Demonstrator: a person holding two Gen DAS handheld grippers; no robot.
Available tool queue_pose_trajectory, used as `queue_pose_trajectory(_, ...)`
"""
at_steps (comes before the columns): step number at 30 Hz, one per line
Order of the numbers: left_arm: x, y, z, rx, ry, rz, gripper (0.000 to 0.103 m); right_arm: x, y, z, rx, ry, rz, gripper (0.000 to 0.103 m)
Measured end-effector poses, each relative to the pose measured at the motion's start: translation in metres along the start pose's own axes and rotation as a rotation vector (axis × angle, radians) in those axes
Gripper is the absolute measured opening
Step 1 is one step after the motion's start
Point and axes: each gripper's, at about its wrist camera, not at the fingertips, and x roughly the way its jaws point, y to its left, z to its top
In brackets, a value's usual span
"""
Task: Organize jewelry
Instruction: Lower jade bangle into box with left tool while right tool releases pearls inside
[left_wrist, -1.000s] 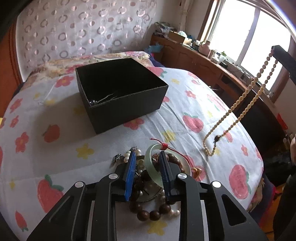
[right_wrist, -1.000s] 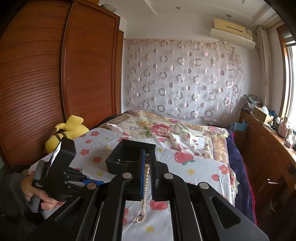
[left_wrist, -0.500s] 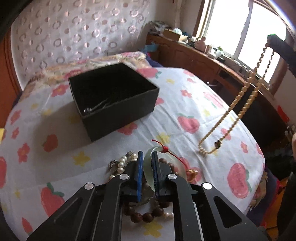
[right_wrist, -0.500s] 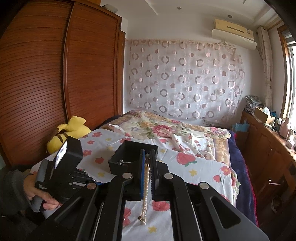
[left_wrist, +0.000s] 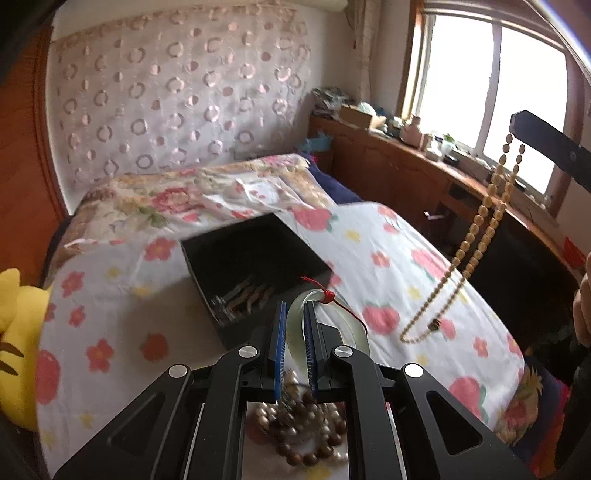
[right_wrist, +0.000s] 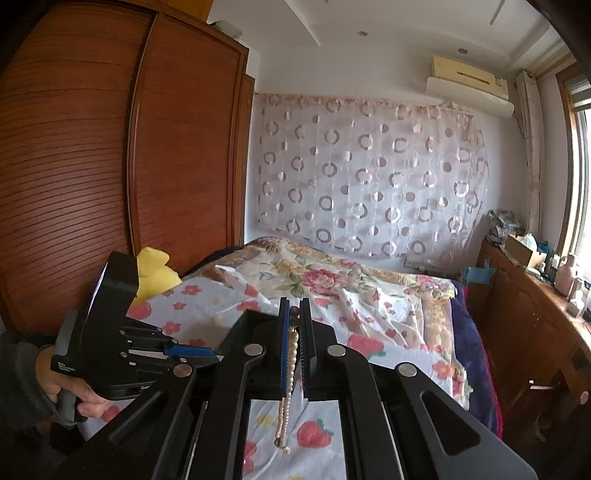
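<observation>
Left wrist view: the left gripper (left_wrist: 294, 334) has closed on the jade bangle (left_wrist: 295, 325) and lifted it toward the black box (left_wrist: 255, 266); the right gripper (right_wrist: 294, 332) still pinches the bead necklace (left_wrist: 476, 247), hanging above the bed (left_wrist: 399, 258).

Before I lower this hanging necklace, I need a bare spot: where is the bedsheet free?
Free sheet lies right of the black box, under the necklace, and left of the box toward the yellow toy. Crowded: the bead pile below the left fingers.

Pale green bangle (left_wrist: 295, 325) with red cord – upright, raised, beige bead necklace (left_wrist: 476, 247) dangling – black box (left_wrist: 255, 266) open on bed
</observation>
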Motion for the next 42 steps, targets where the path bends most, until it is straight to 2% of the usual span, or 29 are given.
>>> queue_pose_trajectory(7,0.000,0.017,0.023,-0.028,-0.041,0.047,0.009,0.010,-0.002,0.032,-0.011,-0.025,0.009,0.006)
queue_pose_trajectory(15,0.019,0.036,0.037,-0.050,-0.037,0.090,0.009,0.025,-0.008,0.054,0.005,-0.030,0.022,0.006)
queue_pose_trajectory(24,0.057,0.053,0.028,-0.092,-0.009,0.123,0.009,0.065,0.003,0.073,-0.038,0.011,0.001,0.006)
queue_pose_trajectory(27,0.068,0.055,0.023,-0.096,0.002,0.136,0.009,0.085,-0.001,0.075,-0.011,0.032,0.000,0.006)
queue_pose_trajectory(33,0.075,0.058,0.020,-0.097,0.006,0.151,0.010,0.116,-0.004,0.060,0.042,0.082,0.021,0.006)
queue_pose_trajectory(42,0.061,0.064,0.018,-0.112,-0.022,0.138,0.010,0.153,0.004,0.013,0.054,0.193,0.029,0.006)
